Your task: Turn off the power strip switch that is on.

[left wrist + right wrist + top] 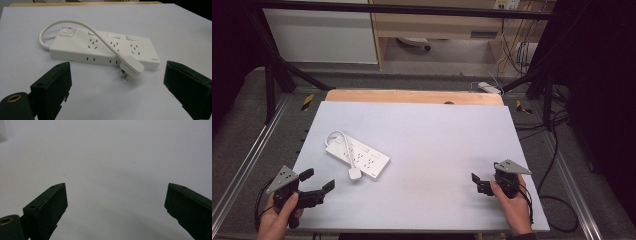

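Note:
A white power strip lies on the left half of the pale table. Its short cable loops from the far end back over the top. The white plug rests on the table against the strip's near edge. My left gripper is open at the near left corner, a short way from the plug. Along its jaws I see the strip, its red-marked switch and the plug ahead of the open left gripper. My right gripper is open at the near right over bare table.
A wooden strip runs along the table's far edge. Black frame posts and metal rails flank the table. A white adapter and cables lie on the floor to the right.

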{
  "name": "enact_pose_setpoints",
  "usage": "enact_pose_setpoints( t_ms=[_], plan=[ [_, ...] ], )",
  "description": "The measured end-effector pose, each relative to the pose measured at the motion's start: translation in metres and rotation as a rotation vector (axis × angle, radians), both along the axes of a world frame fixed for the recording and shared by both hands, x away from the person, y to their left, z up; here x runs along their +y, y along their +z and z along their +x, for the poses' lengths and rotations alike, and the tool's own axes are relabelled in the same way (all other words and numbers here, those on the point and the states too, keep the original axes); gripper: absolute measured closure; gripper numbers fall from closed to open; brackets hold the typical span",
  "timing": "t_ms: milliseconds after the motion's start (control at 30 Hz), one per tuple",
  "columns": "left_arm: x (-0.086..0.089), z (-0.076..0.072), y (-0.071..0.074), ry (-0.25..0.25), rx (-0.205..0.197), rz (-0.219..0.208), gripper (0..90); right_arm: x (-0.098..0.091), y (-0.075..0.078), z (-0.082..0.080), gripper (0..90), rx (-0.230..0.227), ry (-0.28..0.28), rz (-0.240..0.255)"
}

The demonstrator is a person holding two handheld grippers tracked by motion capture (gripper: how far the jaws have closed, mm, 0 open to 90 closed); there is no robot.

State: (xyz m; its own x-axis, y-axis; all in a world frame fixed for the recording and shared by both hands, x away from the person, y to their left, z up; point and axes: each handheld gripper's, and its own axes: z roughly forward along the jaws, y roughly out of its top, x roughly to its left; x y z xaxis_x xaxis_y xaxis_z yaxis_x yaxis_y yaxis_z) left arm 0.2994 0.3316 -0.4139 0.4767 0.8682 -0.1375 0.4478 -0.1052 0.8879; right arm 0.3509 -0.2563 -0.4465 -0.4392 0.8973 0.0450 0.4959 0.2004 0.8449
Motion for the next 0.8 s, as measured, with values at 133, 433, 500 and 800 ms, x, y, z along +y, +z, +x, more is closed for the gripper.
enact_pose_setpoints(
  t_ms=[133,433,500,800],
  plan=[
    [-0.0006,0.0002,0.0000,0.000,0.004,-0.002,8.2,0.0017,-0.0013,0.0008,5.4,0.012,0.010,-0.015],
    [-0.0021,-0.0002,0.0002,-0.006,0.000,0.004,8.0,0.0009,-0.0009,0.0001,5.8,0.016,-0.003,-0.014],
    [-0.0027,-0.0001,0.0006,-0.006,-0.002,-0.007,8.1,0.0004,-0.0006,-0.0001,5.7,0.012,-0.003,-0.017],
    [-0.0019,-0.0008,0.0059,-0.016,-0.029,-0.027,7.5,0.0011,-0.0009,0.0001,6.6,0.017,-0.004,-0.016]
  ],
)
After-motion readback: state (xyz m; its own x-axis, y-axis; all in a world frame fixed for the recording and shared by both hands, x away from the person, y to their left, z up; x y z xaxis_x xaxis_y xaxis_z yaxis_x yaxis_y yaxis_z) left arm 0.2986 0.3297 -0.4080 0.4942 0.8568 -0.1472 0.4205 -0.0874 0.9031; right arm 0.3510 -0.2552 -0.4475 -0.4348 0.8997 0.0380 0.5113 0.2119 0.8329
